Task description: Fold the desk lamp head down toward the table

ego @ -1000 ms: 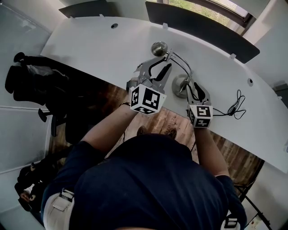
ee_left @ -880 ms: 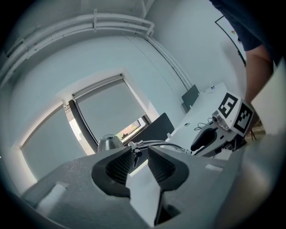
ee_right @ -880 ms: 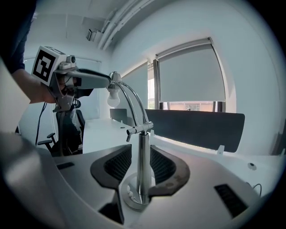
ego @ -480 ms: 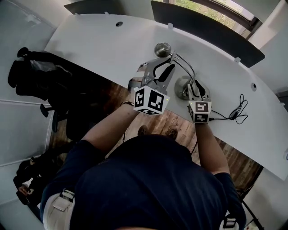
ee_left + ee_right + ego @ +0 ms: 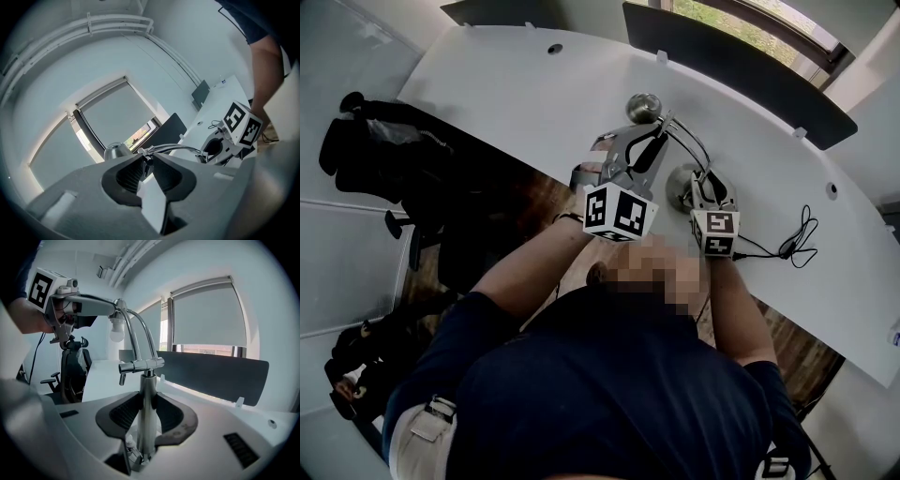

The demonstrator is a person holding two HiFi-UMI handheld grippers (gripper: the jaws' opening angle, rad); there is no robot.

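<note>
Chrome desk lamp (image 5: 148, 394), centre of frame in right gripper view. The straight polished post (image 5: 148, 401) stands upright, w/ a short crossbar joint (image 5: 140, 365) on top. From the joint, twin thin rods (image 5: 136, 338) rise and curve over to upper left, ending above a white bulb (image 5: 116, 332) that hangs facing down, well above the joint, so the head isn't folded yet. In head view the dome-shaped head (image 5: 643, 106) sits upper centre and the round base (image 5: 679, 185) is just lower right of it, on the white table (image 5: 516, 84). In left gripper view the dome (image 5: 116, 151) shows at centre-left and the rods (image 5: 183, 149) run right.
</note>
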